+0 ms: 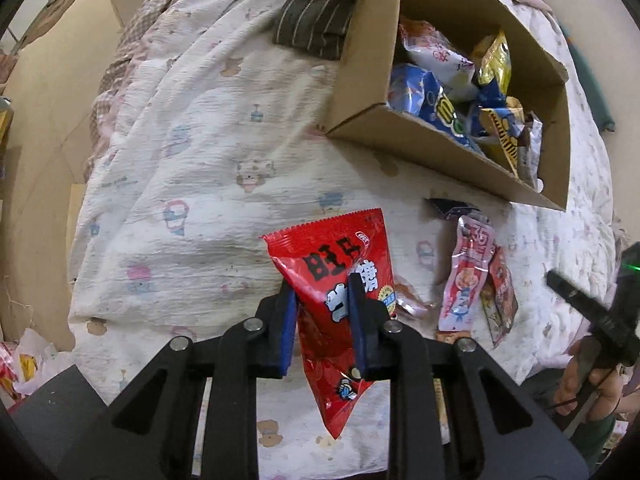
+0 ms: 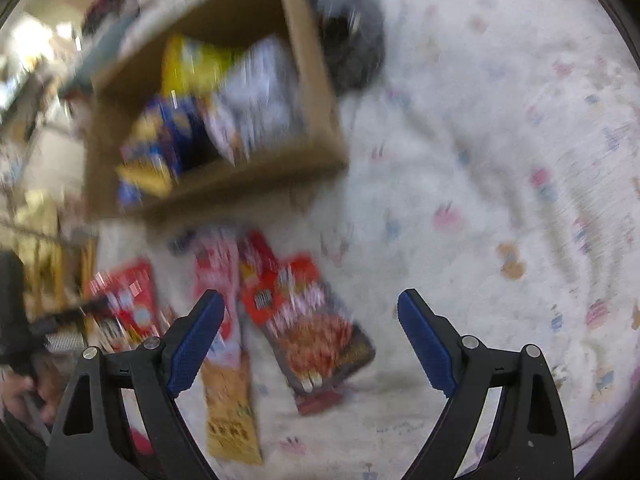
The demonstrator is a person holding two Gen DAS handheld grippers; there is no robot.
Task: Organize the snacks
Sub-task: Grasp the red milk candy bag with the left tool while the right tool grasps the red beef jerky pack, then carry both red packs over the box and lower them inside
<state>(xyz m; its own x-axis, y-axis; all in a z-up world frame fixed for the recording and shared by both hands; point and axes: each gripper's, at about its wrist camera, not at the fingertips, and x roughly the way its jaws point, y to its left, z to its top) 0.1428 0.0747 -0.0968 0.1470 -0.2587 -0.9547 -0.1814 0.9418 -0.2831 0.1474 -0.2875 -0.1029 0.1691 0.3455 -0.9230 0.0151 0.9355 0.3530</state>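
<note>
Left wrist view: left gripper point(image 1: 322, 288) is clamping a red candy packet point(image 1: 340, 300) between its blue pads point(image 1: 289, 320), jaws nearly together w/ packet pinched at mid-body. Packet is hanging clear of the bedding, pointed tail dangling below the fingers, top edge fanning out above them. Underneath, a white printed blanket point(image 1: 192, 184) is covering the bed. Cardboard box point(image 1: 372, 40) is sitting up and to the right on the blanket, open, w/ blue, yellow and white snack bags point(image 1: 452, 92) piled inside. A dark striped cloth point(image 1: 316, 20) is lying beside the box's left wall. Between box and gripper, to the right, a few loose snack packs point(image 1: 472, 276) are lying flat on the blanket, overlapping. At far right edge, a hand point(image 1: 588, 380) is holding the other black tool.

Right wrist view (blurred): right gripper point(image 2: 310, 320) is standing wide open, nothing btwn its fingers, pointing down over the blanket point(image 2: 480, 160). Just ahead, red and pink snack packs point(image 2: 304, 312) are lying on the blanket, an orange pack point(image 2: 230, 408) near the left finger. Box point(image 2: 316, 92) is sitting beyond them, upper left, full of bags. Red candy packet point(image 2: 124, 300) is showing at left, held up by the other tool.
</note>
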